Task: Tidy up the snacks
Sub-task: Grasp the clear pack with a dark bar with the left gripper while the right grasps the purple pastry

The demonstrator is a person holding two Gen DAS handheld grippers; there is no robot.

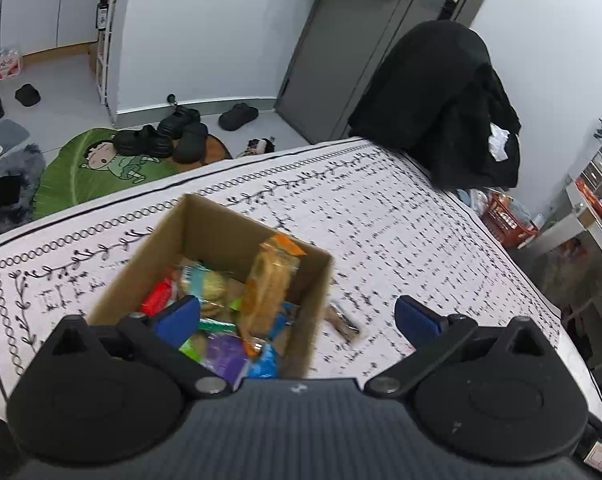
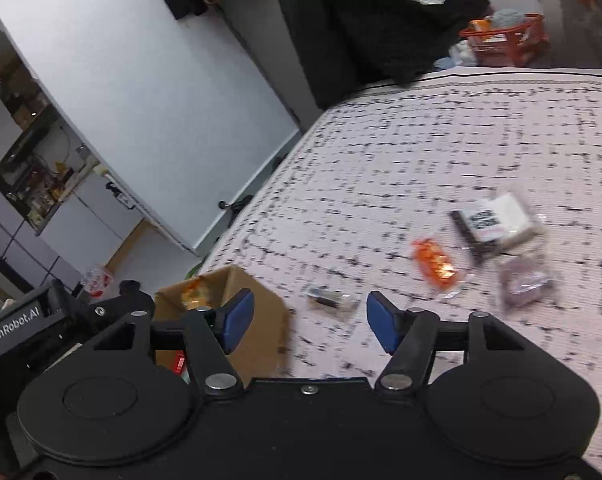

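A brown cardboard box [image 1: 305,312] stands on the patterned bedspread and holds several snack packets, with a tall orange cracker pack [image 1: 271,288] standing up in it. My left gripper [image 1: 297,316] is open and empty, just above the box's near right side. A small dark packet [image 1: 343,320] lies on the cloth right of the box. In the right wrist view the box [image 2: 257,320] is at lower left. My right gripper [image 2: 311,322] is open and empty above the dark packet [image 2: 331,300]. An orange packet [image 2: 435,266], a white-and-black packet [image 2: 497,222] and a purplish packet [image 2: 525,282] lie further right.
The bedspread [image 1: 401,220] ends at a far edge with floor beyond. A black coat on a chair [image 1: 449,100] stands at the far corner. An orange basket [image 2: 505,38] sits on the floor. Shoes and a green mat [image 1: 101,168] lie on the floor at left.
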